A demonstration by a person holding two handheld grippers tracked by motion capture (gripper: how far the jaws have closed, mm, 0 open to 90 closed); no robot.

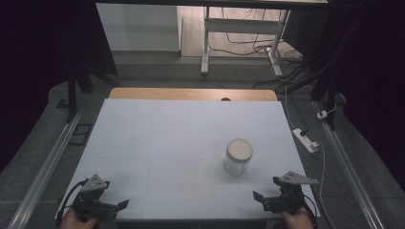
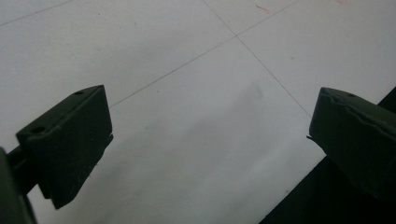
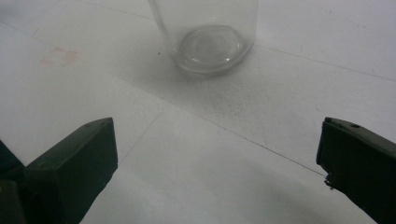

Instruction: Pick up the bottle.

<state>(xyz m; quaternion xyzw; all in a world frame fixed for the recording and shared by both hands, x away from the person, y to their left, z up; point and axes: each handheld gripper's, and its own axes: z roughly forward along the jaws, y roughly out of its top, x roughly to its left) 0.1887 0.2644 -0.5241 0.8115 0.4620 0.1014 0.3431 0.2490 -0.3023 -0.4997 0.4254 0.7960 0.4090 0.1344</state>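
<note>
the right gripper (image 1: 266, 193) sits at five o'clock on the white table (image 1: 157, 138), jaws spread wide and holding nothing; the left gripper (image 1: 117, 206), at seven o'clock, is equally spread and empty. a clear glass jar (image 1: 238, 156) with a pale lid stands upright near the right gripper, at its eleven o'clock, untouched.

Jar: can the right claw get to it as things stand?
Probably yes. The right claw sits at the table's near edge with its jaws wide apart, and the jar stands upright just ahead of it. Only bare table surface lies between them, as the right gripper view shows.
</note>
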